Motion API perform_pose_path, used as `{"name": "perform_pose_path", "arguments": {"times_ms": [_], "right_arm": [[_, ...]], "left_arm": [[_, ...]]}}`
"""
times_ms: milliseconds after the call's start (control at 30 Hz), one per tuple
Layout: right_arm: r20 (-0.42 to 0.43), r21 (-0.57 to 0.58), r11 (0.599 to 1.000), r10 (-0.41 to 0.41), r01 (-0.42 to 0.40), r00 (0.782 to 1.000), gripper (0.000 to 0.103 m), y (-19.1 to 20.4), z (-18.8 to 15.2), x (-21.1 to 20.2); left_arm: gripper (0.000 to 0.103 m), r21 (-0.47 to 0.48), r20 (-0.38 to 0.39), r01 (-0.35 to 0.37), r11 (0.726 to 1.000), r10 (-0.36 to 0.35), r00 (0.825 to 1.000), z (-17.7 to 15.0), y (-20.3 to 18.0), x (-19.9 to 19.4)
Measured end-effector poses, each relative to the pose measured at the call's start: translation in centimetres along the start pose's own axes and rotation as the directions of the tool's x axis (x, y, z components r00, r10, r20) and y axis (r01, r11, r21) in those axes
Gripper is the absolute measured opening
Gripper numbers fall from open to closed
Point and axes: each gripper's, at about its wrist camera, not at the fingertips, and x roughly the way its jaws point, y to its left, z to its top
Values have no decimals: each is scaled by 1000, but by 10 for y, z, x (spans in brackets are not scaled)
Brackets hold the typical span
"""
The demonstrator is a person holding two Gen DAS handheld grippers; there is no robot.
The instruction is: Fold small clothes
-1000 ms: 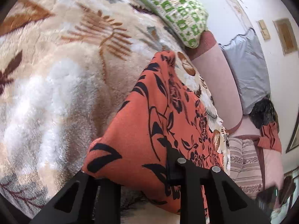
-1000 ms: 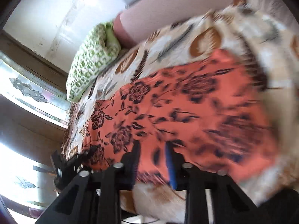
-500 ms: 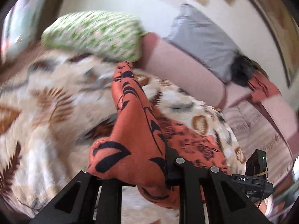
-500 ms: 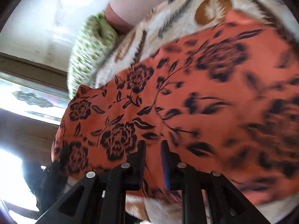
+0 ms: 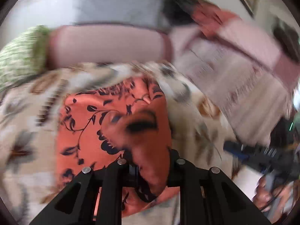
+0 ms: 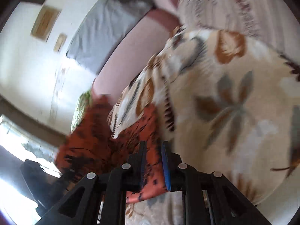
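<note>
Mid-fold. Left gripper [image 5: 150,168] clamped on cloth [image 5: 90,131], centre frame, over blanket [image 5: 28,112]. Right gripper [image 6: 153,161] pinching cloth edge, lower centre. One half carried over; laying flat and further folds judged outstanding.

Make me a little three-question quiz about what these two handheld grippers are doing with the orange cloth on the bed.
1. True or false: the orange floral garment lies on a bare wooden table.
2. What is clamped in the right gripper? A) the green patterned pillow B) a fold of the orange floral garment C) nothing
3. Fill in: the left gripper is shut on the ____ garment.

Key:
1. False: it lies on a leaf-patterned blanket.
2. B
3. orange floral
</note>
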Motion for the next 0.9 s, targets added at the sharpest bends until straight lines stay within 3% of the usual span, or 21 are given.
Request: {"name": "perform_pose_path", "arguments": {"times_ms": [100, 133, 200, 233, 300, 333, 367, 400, 467, 567, 633, 700, 733, 767, 800, 833, 900], "right_arm": [[-17, 16, 1000, -22, 23, 1000, 19, -7, 3, -3], [-30, 13, 1000, -20, 20, 999, 20, -6, 4, -3], [-45, 2, 1000, -20, 20, 999, 21, 2, 3, 3], [-47, -3, 1000, -17, 17, 999, 26, 6, 4, 6], [-61, -17, 1000, 16, -17, 998, 41, 21, 0, 14], [-65, -20, 999, 32, -33, 997, 59, 26, -1, 19], [-71, -33, 998, 58, -61, 996, 60, 37, -4, 25], [-86, -51, 995, 78, -82, 993, 60, 49, -6, 32], [-107, -92, 989, 102, -112, 989, 60, 70, -11, 39], [-159, -149, 972, 159, -183, 974, 60, 98, -21, 49], [-249, -109, 968, 193, -225, 949, 59, 100, -30, 67], [-314, -68, 986, 125, -154, 941, 59, 83, -41, 90], [-336, -60, 993, 76, -101, 939, 57, 72, -44, 99], [-369, -42, 999, -21, 6, 929, 54, 49, -49, 115], [-383, -19, 998, -56, 52, 922, 44, 32, -52, 122], [-373, 9, 998, -48, 55, 926, 27, 19, -51, 123], [-366, 61, 998, 24, -1, 930, 27, 14, -45, 111]], "left_arm": [[26, 39, -164, 51, 998, -44, 985, -23, -15, 44], [30, 37, -183, 60, 998, -52, 982, -28, -13, 44], [43, 52, -155, 108, 993, -99, 983, -29, -3, 22], [56, 53, -140, 113, 992, -105, 985, -28, 2, 11], [67, 40, -58, 115, 993, -113, 992, -22, 24, -29], [73, 23, -12, 118, 993, -117, 993, -16, 35, -47], [78, 1, 34, 117, 993, -117, 993, -14, 48, -66], [80, -15, 65, 102, 995, -101, 993, -15, 60, -79], [80, -56, 81, -3, 998, 8, 997, -14, 84, -90], [80, -139, 33, -126, 982, 132, 991, -19, 116, -80], [80, -168, -5, -157, 973, 158, 987, -27, 123, -70], [80, -144, -64, -222, 964, 215, 975, -37, 125, -44], [80, -90, -163, -296, 951, 279, 947, -47, 125, -19], [81, -72, -224, -318, 945, 295, 929, -58, 127, -3], [81, -93, -259, -300, 949, 268, 928, -68, 133, 7], [82, -145, -237, -273, 951, 234, 943, -75, 138, 6], [82, -183, -217, -247, 952, 206, 954, -77, 144, -1]]}}
